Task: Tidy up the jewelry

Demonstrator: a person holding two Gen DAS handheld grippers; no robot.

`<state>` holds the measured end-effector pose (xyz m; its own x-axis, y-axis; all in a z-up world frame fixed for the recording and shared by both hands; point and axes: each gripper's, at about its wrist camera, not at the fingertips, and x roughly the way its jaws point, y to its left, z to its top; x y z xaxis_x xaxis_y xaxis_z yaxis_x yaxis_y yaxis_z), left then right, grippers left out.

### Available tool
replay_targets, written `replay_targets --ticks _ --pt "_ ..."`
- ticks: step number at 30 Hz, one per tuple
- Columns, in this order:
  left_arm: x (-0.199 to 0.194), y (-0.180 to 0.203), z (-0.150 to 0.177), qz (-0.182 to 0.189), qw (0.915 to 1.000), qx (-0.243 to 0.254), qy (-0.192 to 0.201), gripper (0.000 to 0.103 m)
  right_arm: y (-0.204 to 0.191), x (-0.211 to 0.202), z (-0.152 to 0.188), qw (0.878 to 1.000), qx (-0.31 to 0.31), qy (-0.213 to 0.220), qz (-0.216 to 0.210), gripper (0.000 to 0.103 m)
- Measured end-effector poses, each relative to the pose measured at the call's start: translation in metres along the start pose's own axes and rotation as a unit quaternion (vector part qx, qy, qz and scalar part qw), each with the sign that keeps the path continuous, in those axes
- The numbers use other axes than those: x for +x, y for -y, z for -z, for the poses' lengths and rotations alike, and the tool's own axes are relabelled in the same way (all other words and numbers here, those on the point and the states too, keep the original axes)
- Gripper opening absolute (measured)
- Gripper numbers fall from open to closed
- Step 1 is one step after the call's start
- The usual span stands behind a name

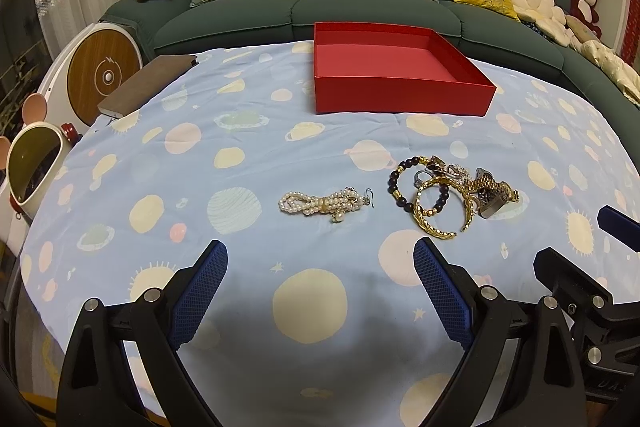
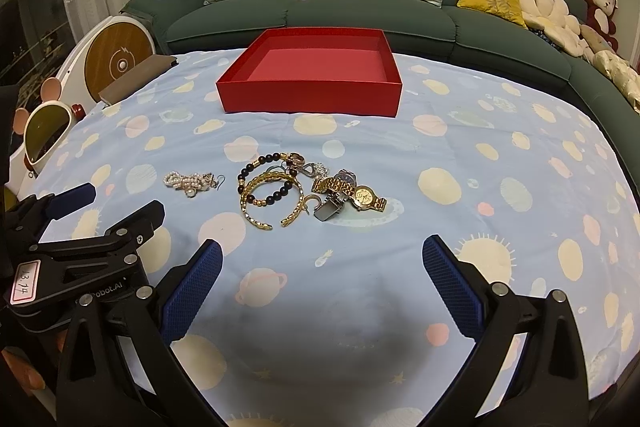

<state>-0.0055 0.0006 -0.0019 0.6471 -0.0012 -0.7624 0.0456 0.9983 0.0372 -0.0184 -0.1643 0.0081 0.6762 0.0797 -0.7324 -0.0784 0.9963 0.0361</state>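
Red card box (image 2: 310, 95), square w/ low walls and a smooth pink floor, sits at the far side of the counter (image 2: 460, 267), nothing in it. Counter wears a thin pale-blue cloth printed w/ cream planets, suns and pink dots, slightly creased.

Jewelry lies mid-counter, well short of the box. Pearl strands (image 1: 322, 203) bunched in a loose knot, one wire hook at the right end. Just right of them, apart, I see a tangled heap: dark bead bracelet (image 2: 266, 183) w/ gold spacers, twisted gold bangle (image 2: 272, 201) open at one end and overlapping the beads, gold link watch (image 2: 364, 198) w/ round pale dial, plus rings and silvery bits too tangled to sort.

My left hand-held gripper (image 1: 320, 267) hovers low near the pearls, blue cross-hatched pads spread wide, holding nothing. Right hand-held gripper (image 2: 322, 261), same textured pads, also spread wide & bare, just short of the heap.

Room: curved green sofa (image 2: 360, 15) behind, w/ yellow and grey embroidered cushions, plush toys at both ends, white curtain left.
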Motion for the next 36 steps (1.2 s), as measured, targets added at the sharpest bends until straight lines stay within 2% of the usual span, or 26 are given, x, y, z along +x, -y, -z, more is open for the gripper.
replay_targets --ticks 36 --pt "0.0014 0.0013 0.0016 0.000 1.0000 0.001 -0.002 0.092 -0.0034 0.0005 -0.0003 1.000 0.001 -0.002 -0.004 0.098"
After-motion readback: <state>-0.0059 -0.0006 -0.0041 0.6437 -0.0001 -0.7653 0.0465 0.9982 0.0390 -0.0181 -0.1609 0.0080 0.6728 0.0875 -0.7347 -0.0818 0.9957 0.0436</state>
